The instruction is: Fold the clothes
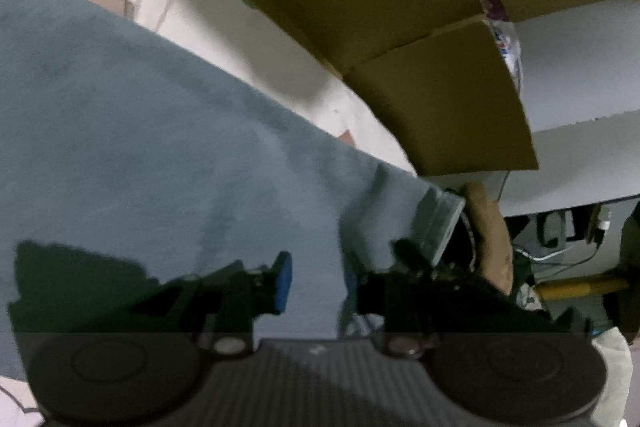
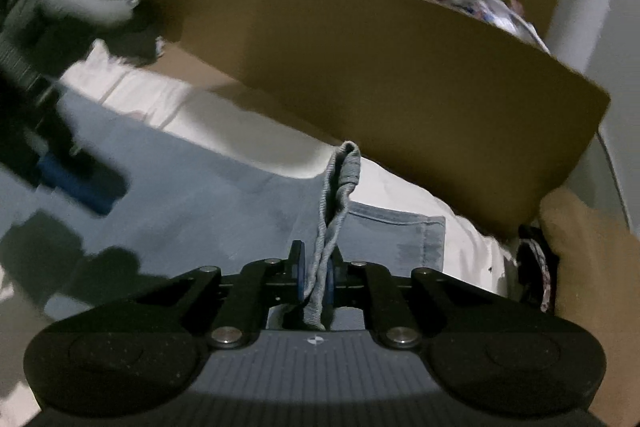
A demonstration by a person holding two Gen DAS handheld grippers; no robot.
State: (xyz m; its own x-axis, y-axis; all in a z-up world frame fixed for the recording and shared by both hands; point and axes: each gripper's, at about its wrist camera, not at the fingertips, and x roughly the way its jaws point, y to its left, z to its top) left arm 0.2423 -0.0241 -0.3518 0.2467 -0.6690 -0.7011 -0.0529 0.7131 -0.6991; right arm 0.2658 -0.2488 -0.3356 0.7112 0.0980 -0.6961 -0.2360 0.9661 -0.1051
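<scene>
A blue-grey garment (image 2: 192, 187) is spread across a white-covered bed (image 2: 152, 99), reaching towards the bed's far edge, where a large cardboard box (image 2: 380, 75) stands. One ribbed cuff (image 2: 434, 239) lies flat near the box-side edge of the bed. A bunched strip of the same fabric, ending in a ribbed hem (image 2: 348, 163), is drawn up off the surface and is clamped between the blue pads of the right gripper (image 2: 316, 279), whose jaws are closed on it. In the left wrist view the garment (image 1: 160, 131) fills the lower left of the frame and its cuff (image 1: 444, 223) lies at the near corner of the cardboard box (image 1: 440, 107). The left gripper (image 1: 320, 283) is held over the cloth with its jaws parted; fabric is seen in the gap, but no pinch on it can be confirmed. The task is judged to be at an early stage: most of the garment is laid out unfolded, one edge has been picked up, and no finished fold is visible. The lifted edge remains to be carried over and laid down, and further folds are left to be made.
</scene>
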